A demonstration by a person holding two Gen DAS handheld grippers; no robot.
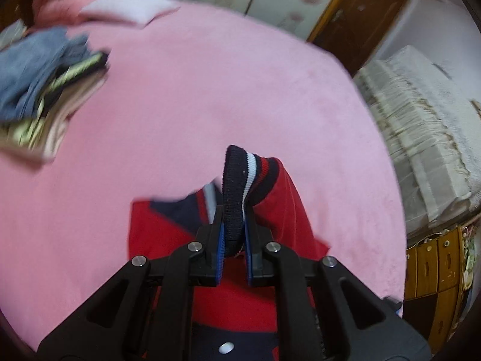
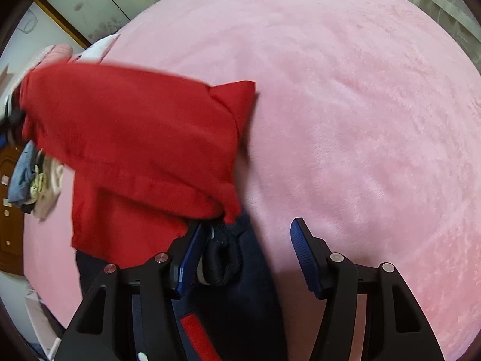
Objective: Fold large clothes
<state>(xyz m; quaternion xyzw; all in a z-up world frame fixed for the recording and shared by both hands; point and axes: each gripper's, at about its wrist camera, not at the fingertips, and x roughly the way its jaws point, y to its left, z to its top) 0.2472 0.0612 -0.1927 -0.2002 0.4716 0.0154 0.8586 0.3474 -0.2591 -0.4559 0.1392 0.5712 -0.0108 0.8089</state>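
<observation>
A red and navy jacket (image 1: 288, 207) with a navy, white and red striped ribbed cuff (image 1: 240, 186) hangs over the pink bed. My left gripper (image 1: 234, 210) is shut on that cuff, which sticks up between its blue pads. In the right wrist view the red jacket body (image 2: 135, 147) lies bunched to the left, with its navy part (image 2: 240, 300) below. My right gripper (image 2: 246, 225) is open; a dark ribbed cuff (image 2: 221, 260) rests against its left finger (image 2: 189, 258), and the right finger (image 2: 306, 255) stands apart over the blanket.
A pink plush blanket (image 1: 195, 90) covers the bed. A pile of folded clothes (image 1: 45, 90) sits at its far left, also in the right wrist view (image 2: 33, 183). A white pillow (image 1: 129, 9) lies at the far edge. A covered sofa (image 1: 421, 135) and wooden drawers (image 1: 436, 273) stand right.
</observation>
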